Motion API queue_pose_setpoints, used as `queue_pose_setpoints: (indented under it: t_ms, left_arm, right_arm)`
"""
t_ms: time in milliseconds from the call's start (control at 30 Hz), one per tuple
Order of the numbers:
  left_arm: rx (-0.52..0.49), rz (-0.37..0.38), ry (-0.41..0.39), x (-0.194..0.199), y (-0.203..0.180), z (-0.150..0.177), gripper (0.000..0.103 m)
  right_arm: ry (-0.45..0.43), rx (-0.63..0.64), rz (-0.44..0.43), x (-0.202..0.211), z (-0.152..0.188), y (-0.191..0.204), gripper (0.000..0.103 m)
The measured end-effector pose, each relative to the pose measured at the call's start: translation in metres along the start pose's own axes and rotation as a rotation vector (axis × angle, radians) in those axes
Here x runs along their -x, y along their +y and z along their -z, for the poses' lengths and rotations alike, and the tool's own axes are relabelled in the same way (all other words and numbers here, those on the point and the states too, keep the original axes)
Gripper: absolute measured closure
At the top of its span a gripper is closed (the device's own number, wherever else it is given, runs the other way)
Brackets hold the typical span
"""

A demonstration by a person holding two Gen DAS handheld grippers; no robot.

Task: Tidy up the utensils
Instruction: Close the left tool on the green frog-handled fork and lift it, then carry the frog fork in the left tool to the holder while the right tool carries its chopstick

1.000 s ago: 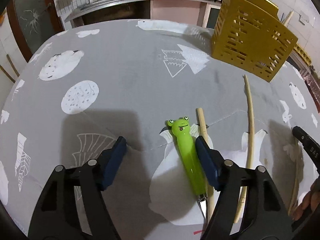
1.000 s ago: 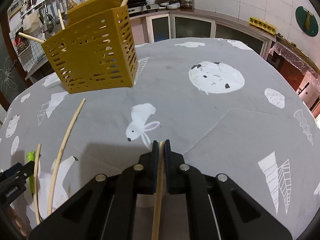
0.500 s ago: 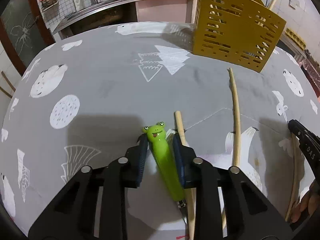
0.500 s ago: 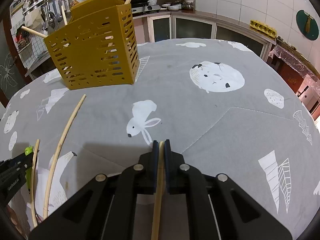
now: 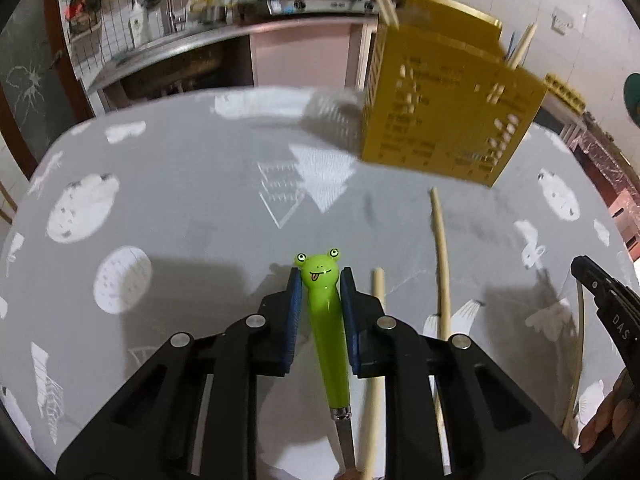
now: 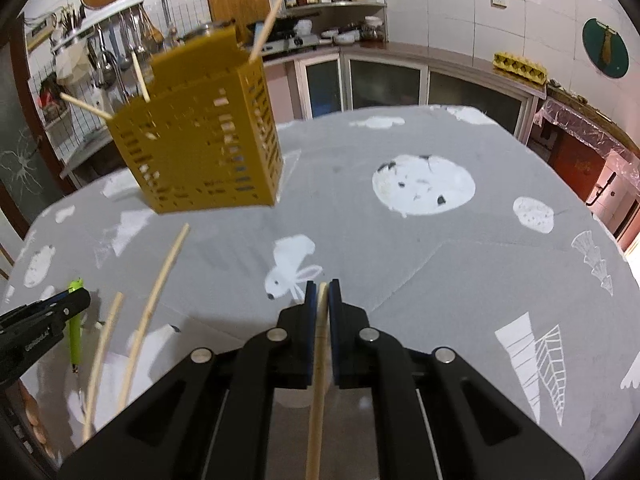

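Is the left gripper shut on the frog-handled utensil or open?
Shut on it: the left gripper has just closed, blue pads pressing both sides of the frog-handled utensil.

Left tongs [image 5: 320, 284]: matte black plastic, two angular linkage arms fanning wide toward the camera, cut-out windows through each. Four round silver rivets across the joints, gleaming. Navy blue pads [image 5: 295, 300] lining the inner faces of the fingers, flat and rectangular.

Right tongs [image 6: 322, 294]: same build, black frame, same row of silver pivot pins, same dark blue pads [image 6: 335, 300]. Pale embossed lettering along the side of one black finger, seen at the edge of the other camera's view, partly readable only. Bare fingertips [image 5: 612, 420] peeking at the lower corner, no sleeve visible.
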State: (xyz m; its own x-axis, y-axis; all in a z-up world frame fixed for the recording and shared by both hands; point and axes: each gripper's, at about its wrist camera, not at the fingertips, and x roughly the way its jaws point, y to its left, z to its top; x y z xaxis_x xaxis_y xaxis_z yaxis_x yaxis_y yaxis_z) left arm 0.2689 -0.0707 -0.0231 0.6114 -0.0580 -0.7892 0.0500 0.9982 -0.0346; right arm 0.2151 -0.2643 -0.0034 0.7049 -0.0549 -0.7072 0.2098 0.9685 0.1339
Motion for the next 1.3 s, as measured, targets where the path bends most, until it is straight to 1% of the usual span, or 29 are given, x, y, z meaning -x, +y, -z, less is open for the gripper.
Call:
queue_pose_setpoints:
  t_ms: [233,433,633,767,867,1100,1300]
  left_arm:
    - [-0.013,0.014,-0.134,0.036,0.001,-0.014,0.085]
    - [-0.042,0.010,-0.254,0.065,0.001,-0.017,0.085]
    - [-0.032,0.034,-0.293,0.078,0.009,-0.021,0.085]
    - [-0.041,0.030,-0.339,0.086,0.009,-0.022,0.085]
    - [-0.051,0.030,-0.365,0.090,0.009,-0.022,0.085]
    - [-0.039,0.032,-0.419,0.099,0.014,-0.028,0.085]
    - [-0.025,0.051,-0.464,0.111,0.014,-0.036,0.085]
  right_arm:
    - [-0.098,0.000,-0.023,0.026,-0.012,0.006,0.097]
    - [-0.205,-0.006,-0.043,0.050,-0.020,0.007,0.097]
    - [-0.317,-0.014,-0.049,0.074,-0.029,0.008,0.097]
    - [-0.379,-0.015,-0.042,0.087,-0.035,0.007,0.097]
    - [-0.414,-0.014,-0.044,0.094,-0.039,0.007,0.097]
    - [-0.504,0.017,-0.033,0.111,-0.046,0.013,0.097]
    - [-0.562,0.034,-0.032,0.120,-0.058,0.017,0.097]
